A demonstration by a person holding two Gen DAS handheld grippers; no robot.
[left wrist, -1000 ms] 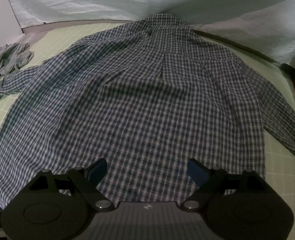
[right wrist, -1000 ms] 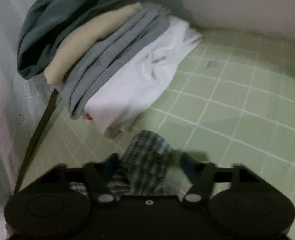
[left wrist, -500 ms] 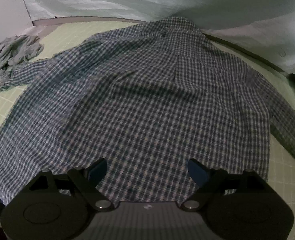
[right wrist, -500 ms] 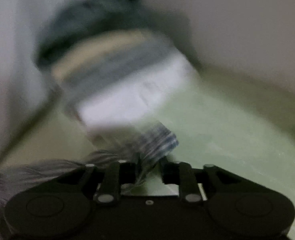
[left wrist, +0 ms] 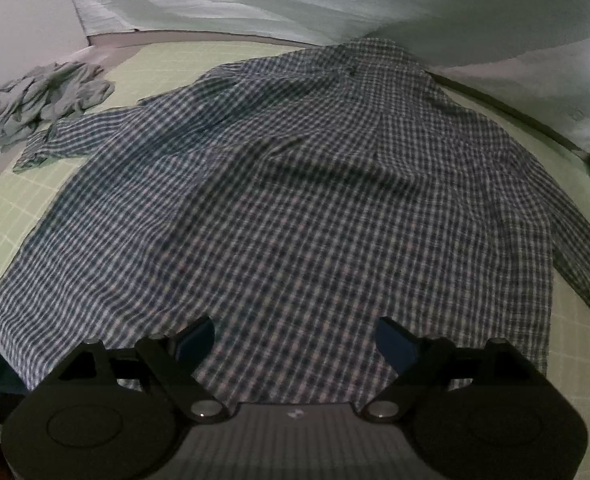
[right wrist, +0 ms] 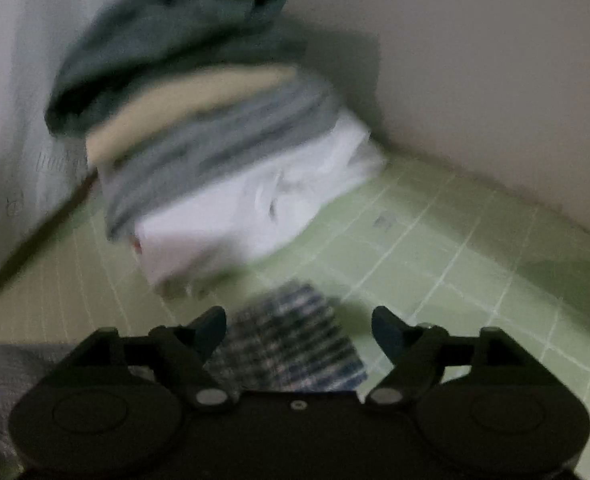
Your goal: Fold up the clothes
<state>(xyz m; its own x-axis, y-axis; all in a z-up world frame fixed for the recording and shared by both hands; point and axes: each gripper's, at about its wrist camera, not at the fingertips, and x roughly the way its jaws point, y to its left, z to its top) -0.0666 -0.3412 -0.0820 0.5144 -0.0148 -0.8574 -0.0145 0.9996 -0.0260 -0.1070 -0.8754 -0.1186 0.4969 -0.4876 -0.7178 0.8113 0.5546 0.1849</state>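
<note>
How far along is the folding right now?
Done: a folded stack sits on the green mat. In hand: nothing; the right gripper is opening over the plaid shirt cuff, the left gripper open. Left: the spread shirt and a crumpled grey garment.

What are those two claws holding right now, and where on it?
Nothing. The left claw is open above the checked shirt; the right claw is opening, the shirt's cuff lying loose between its fingers.
</note>
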